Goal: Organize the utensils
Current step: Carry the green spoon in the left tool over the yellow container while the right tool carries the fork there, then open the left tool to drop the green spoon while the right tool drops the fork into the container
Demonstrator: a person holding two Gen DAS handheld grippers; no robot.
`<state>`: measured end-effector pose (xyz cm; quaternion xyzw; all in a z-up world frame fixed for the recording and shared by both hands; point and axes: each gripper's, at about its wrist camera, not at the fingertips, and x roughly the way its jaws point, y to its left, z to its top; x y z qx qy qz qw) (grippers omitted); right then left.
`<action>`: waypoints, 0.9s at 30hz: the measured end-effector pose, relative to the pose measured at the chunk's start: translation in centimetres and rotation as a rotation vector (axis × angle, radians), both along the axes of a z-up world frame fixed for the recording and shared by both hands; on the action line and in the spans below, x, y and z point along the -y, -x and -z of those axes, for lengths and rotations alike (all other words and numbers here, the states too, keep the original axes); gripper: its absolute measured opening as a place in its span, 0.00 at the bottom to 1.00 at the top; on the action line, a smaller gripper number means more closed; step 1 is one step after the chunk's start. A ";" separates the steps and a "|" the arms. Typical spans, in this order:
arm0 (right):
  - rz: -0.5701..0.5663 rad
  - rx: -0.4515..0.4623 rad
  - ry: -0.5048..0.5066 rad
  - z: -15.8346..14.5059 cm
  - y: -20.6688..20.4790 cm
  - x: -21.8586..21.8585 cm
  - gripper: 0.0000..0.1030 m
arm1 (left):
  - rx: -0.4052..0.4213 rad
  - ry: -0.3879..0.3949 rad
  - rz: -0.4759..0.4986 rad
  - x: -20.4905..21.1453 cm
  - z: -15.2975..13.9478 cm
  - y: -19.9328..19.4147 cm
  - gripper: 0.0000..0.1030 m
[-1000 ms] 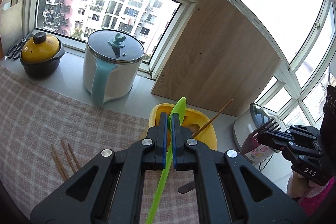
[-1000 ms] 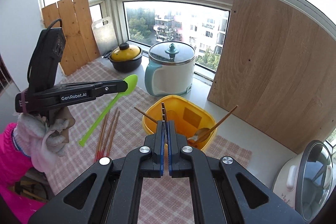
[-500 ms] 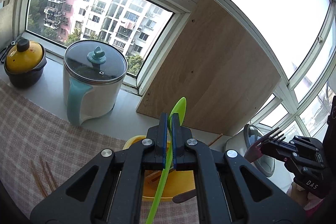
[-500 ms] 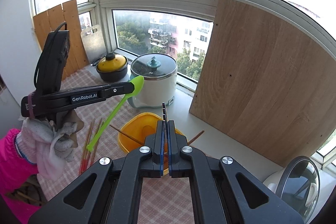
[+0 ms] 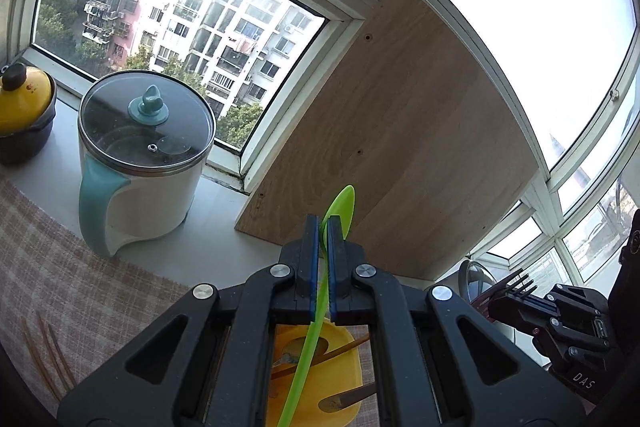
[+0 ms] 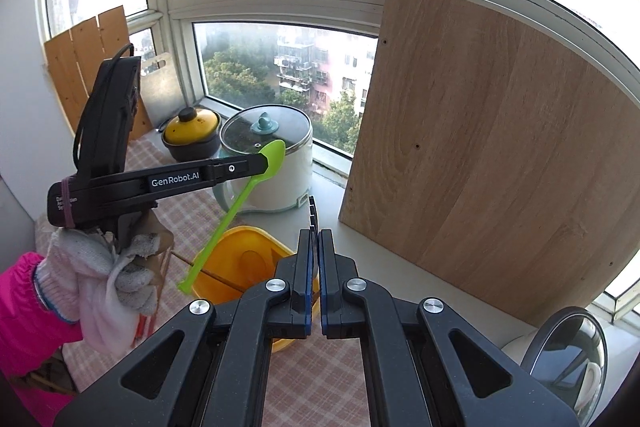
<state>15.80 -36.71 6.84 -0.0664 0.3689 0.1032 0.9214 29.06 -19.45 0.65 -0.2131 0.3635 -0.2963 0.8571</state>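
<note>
My left gripper (image 5: pixel 324 227) is shut on a green plastic spoon (image 5: pixel 308 343), bowl end up, handle hanging over the yellow bin (image 5: pixel 340 371). The right wrist view shows the left gripper (image 6: pixel 262 161) above the yellow bin (image 6: pixel 256 251) with the green spoon (image 6: pixel 236 207) slanting down to the bin's left rim. My right gripper (image 6: pixel 314 243) is shut on a dark fork (image 6: pixel 312 207), tines up; it also shows in the left wrist view (image 5: pixel 508 287). A wooden spoon and chopsticks (image 5: pixel 320 355) lie in the bin. Loose chopsticks (image 5: pixel 48 347) lie on the checked cloth.
A white-and-teal pot with glass lid (image 5: pixel 140 155) and a yellow-lidded black pot (image 5: pixel 22 115) stand by the window. A large wooden board (image 6: pixel 492 147) leans against the window at right. A white cooker with a raised glass lid (image 6: pixel 560 355) stands at far right.
Both grippers have risen and moved over the yellow bin, which now lies below them. The green spoon's handle now hangs over the bin. Both grips are unchanged.
</note>
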 end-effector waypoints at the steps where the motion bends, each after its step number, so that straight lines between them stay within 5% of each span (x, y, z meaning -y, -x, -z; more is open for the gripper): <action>1: -0.003 -0.005 -0.002 0.2 -0.1 0.0 0.01 | -0.002 0.002 -0.002 0.1 0.2 -0.2 0.01; 27: -0.033 -0.080 -0.020 4.6 -1.9 0.1 0.01 | 0.020 -0.008 0.068 0.9 2.7 0.3 0.01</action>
